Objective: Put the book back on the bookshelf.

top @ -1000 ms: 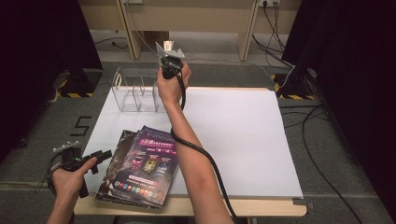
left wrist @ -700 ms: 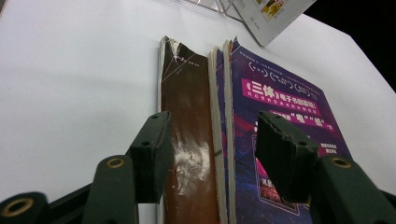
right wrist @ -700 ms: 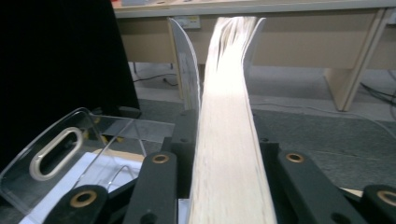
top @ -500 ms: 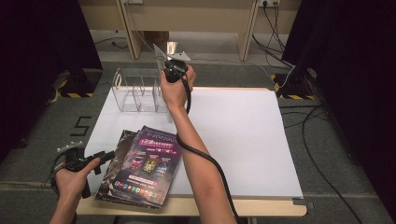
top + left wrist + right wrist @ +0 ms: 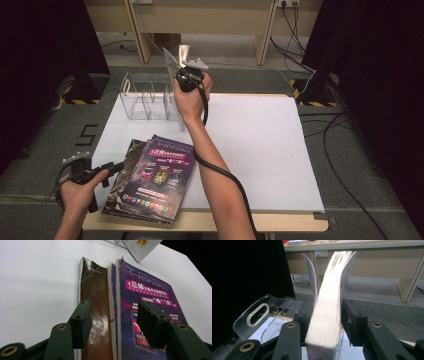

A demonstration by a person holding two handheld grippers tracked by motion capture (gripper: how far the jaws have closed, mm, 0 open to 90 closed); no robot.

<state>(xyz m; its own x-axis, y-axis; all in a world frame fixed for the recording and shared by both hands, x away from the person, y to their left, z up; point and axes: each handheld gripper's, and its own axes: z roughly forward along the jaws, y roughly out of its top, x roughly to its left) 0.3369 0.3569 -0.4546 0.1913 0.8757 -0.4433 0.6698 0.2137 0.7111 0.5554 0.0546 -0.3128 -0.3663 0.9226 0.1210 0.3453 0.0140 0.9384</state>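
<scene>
My right tongs (image 5: 325, 322) stand at the clear acrylic rack (image 5: 145, 97) at the far left of the tabletop (image 5: 260, 150), with 1 magazine (image 5: 329, 302) upright between the jaws. Those jaws have just been opening: in the right gripper view there is a gap between the right pad and the page edges, while the left pad sits against or just beside the cover, I cannot tell which. I read this as released, the magazine now standing in the rack's right-hand slot, its loose cover leaf curling away to the left.

My left tongs (image 5: 113, 322) hang wide open and empty at the near left corner, jaws pointing along the stack of magazines (image 5: 150, 177) lying flat there, 1 pad over the brown cover, the other over the purple one (image 5: 150, 297), touching neither as far as I can see.

So I judge 1 magazine filed and the stack left to go, at least 3 covers showing fanned in the high view. The rack's other slots look empty through the acrylic.
</scene>
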